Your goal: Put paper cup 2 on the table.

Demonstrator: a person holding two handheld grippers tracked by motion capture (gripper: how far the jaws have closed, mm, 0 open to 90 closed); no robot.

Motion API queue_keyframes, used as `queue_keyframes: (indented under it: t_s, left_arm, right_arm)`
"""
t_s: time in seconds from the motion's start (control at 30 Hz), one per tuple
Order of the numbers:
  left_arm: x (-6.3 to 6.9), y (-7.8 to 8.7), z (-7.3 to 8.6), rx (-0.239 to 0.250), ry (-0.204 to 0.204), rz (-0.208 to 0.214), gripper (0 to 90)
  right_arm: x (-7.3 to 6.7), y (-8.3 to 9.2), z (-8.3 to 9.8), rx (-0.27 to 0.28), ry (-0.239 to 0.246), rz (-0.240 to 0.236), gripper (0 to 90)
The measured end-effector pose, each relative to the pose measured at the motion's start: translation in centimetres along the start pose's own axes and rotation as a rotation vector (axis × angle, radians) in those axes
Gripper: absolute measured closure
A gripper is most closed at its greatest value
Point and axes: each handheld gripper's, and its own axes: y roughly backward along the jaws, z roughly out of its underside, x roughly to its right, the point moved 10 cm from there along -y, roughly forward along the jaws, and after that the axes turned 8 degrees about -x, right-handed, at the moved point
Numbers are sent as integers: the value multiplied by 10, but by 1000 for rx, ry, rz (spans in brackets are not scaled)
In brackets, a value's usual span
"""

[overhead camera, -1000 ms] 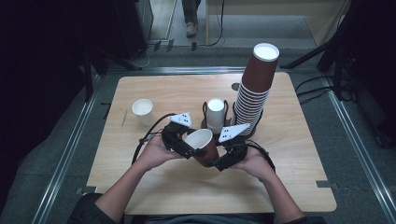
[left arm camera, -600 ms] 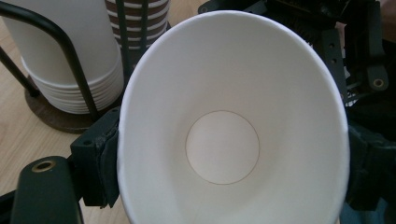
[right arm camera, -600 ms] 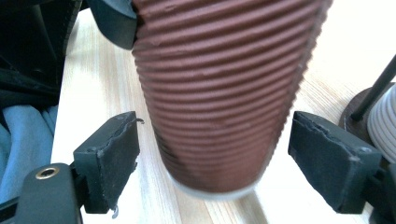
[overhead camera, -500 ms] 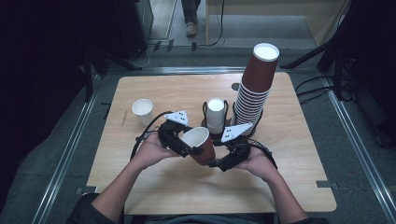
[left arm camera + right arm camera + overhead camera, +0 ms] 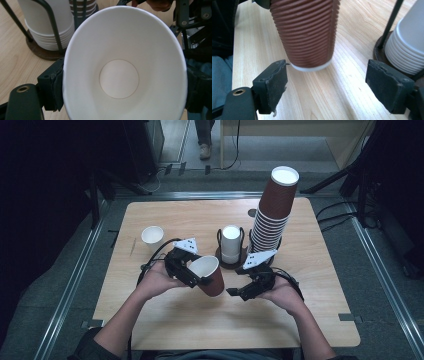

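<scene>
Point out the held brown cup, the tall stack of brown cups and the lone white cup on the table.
brown cup (image 5: 214, 282), high view, on its ribbed side below the rim.
tall stack of brown cups (image 5: 272, 215), high view, on the ribbed side near mid-height.
lone white cup (image 5: 152, 234), high view, on its open mouth.

Brown ribbed paper cup (image 5: 210, 276), white inside, tilted, above the table's near middle.
</scene>
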Motion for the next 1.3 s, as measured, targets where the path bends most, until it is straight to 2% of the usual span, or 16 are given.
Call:
queue_keyframes:
  t_s: [0.47,0.83,1.0,1.3]
  left_arm:
    - [-11,17,22,-20,27,-53,124]
    - [-19,34,40,-15,72,-85,119]
    - [-27,39,52,-34,88,-119,118]
    - [-41,48,69,-51,111,-145,113]
  right_arm:
    - [7,19,5,20,9,45,187]
    - [13,26,9,26,-13,67,200]
    - [18,29,12,28,-24,79,200]
    - [22,31,15,30,-31,85,201]
